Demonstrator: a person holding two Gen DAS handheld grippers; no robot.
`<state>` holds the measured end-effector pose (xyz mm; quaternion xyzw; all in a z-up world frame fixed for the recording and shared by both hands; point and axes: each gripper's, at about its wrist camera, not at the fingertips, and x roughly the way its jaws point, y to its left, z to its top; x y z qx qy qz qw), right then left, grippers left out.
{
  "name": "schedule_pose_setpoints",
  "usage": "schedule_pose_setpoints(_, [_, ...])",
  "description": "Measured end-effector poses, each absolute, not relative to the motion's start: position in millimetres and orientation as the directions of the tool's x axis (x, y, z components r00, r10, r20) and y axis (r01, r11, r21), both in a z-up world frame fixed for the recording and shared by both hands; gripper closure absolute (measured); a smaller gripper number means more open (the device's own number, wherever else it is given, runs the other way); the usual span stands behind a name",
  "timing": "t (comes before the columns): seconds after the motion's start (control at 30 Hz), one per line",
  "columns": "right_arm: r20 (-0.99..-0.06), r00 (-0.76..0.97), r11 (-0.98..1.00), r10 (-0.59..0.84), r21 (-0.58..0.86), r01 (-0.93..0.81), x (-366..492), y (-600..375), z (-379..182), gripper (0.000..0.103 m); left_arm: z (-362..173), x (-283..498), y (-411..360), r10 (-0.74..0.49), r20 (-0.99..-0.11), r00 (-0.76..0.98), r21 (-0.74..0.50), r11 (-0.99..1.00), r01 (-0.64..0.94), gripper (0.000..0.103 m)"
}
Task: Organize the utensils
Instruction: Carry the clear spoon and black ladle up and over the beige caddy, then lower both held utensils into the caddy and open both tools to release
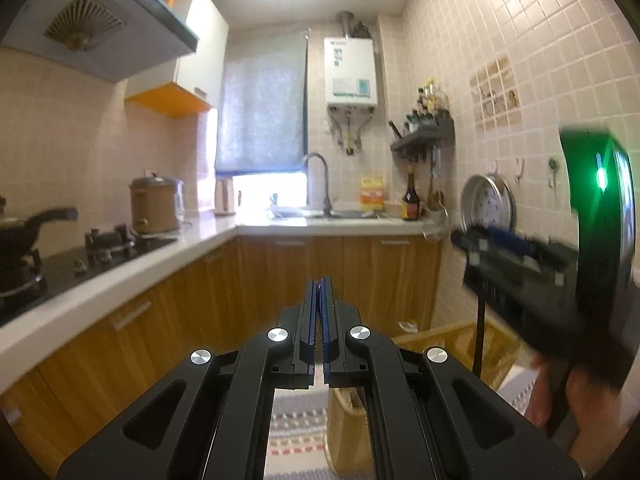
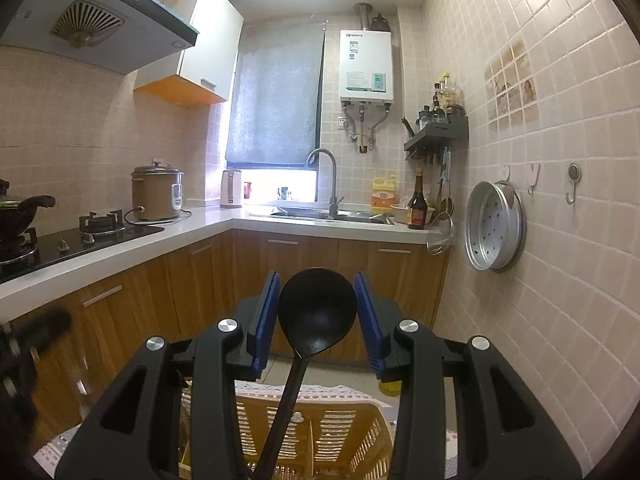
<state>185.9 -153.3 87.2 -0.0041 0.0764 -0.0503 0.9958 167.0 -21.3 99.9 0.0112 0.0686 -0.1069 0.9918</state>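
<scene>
A black ladle (image 2: 316, 312) stands up between the blue pads of my right gripper (image 2: 318, 284). The jaws are wide apart and do not press on the bowl; its handle runs down into the yellow slatted basket (image 2: 332, 428) below. My left gripper (image 1: 320, 292) is shut and empty, held in the air in front of the cabinets. In the left wrist view the right gripper (image 1: 520, 264) shows blurred at the right, with the ladle's thin handle (image 1: 480, 332) hanging under it over the basket (image 1: 452, 340). Empty wall hooks (image 2: 572, 184) hang on the tiled wall to the right.
A steel steamer tray (image 2: 496, 226) hangs on the right wall. A strainer (image 2: 442, 232) and utensils hang under a grey shelf (image 2: 436, 136) by the sink (image 2: 320, 216). The counter (image 2: 200, 224) carries a hob, a pan and a rice cooker (image 2: 158, 192).
</scene>
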Motion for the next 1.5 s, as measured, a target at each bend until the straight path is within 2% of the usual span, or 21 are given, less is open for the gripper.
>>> schedule_pose_setpoints(0.2, [-0.159, 0.984, 0.997, -0.082, -0.002, 0.083, 184.0, -153.1, 79.9, 0.068, 107.0, 176.9, -25.4, -0.209, -0.114, 0.971, -0.01, 0.978, 0.209, 0.103])
schedule_pose_setpoints(0.4, [-0.149, 0.985, 0.996, -0.085, 0.008, 0.088, 183.5, -154.3, 81.8, 0.068, 123.7, 180.7, -29.3, -0.194, -0.067, 0.979, 0.032, 0.98, 0.197, 0.103])
schedule_pose_setpoints(0.8, [-0.085, 0.991, 0.995, -0.099, 0.02, 0.101, 172.1, -154.7, 86.7, 0.068, 158.0, 180.7, -25.0, -0.158, 0.045, 0.986, 0.018, 0.987, 0.158, 0.103])
schedule_pose_setpoints(0.97, [-0.086, 0.991, 0.995, -0.102, 0.007, 0.103, 174.1, -154.6, 85.6, 0.068, 159.0, 193.9, -21.5, -0.126, 0.057, 0.99, 0.022, 0.992, 0.125, 0.103])
schedule_pose_setpoints(1.17, [-0.099, 0.99, 0.995, -0.101, 0.011, 0.103, 178.7, -157.8, 83.6, 0.068, 144.4, 208.0, -19.3, -0.108, 0.026, 0.994, 0.016, 0.994, 0.107, 0.103])
schedule_pose_setpoints(1.5, [-0.029, 0.989, 0.988, -0.148, -0.045, 0.146, 173.8, -145.7, 73.1, 0.068, 114.5, 219.7, -34.6, -0.074, -0.001, 0.997, 0.071, 0.995, 0.074, 0.103])
